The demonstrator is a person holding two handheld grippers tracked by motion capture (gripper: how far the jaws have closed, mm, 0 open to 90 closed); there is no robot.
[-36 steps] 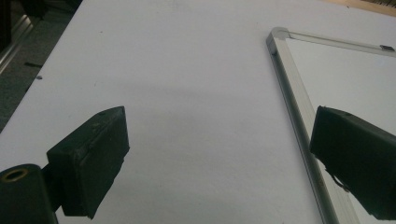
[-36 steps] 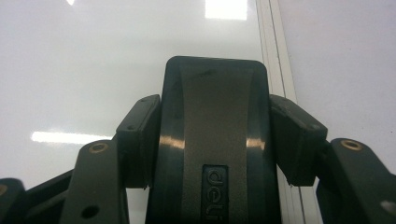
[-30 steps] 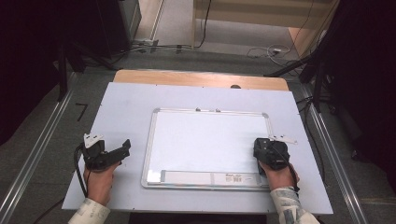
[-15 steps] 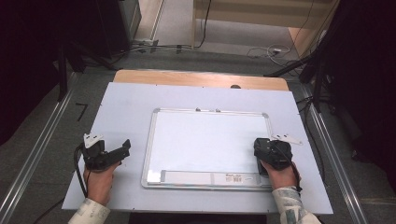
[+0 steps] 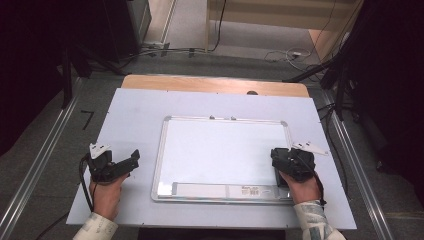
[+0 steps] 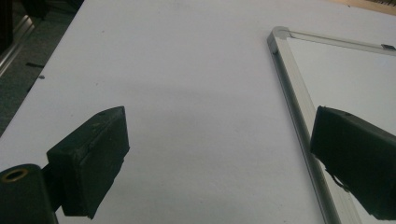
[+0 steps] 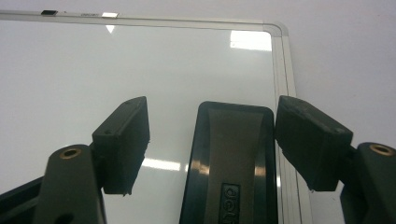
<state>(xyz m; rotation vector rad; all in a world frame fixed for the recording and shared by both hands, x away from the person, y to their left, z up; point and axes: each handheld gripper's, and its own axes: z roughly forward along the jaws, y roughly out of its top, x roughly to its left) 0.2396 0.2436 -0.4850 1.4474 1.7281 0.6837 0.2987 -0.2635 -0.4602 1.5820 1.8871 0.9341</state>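
right hand-held gripper [image 7: 212,144]: jaws just opening, straddling black plastic whiteboard eraser [image 7: 231,163], not pressing | eraser: lower right of white metal-framed whiteboard [image 5: 220,150], board clean | left hand-held gripper [image 6: 219,154]: apart, empty | judged: grasp pending.

A black eraser [image 7: 229,163] lies flat on the whiteboard [image 5: 220,150], lengthwise along its right frame at the near right corner. The whiteboard, silver-framed and wiped clean, rests flat mid-table.

White table [image 5: 130,115]; wooden board [image 5: 200,83] behind; cables [image 5: 170,50] on floor.
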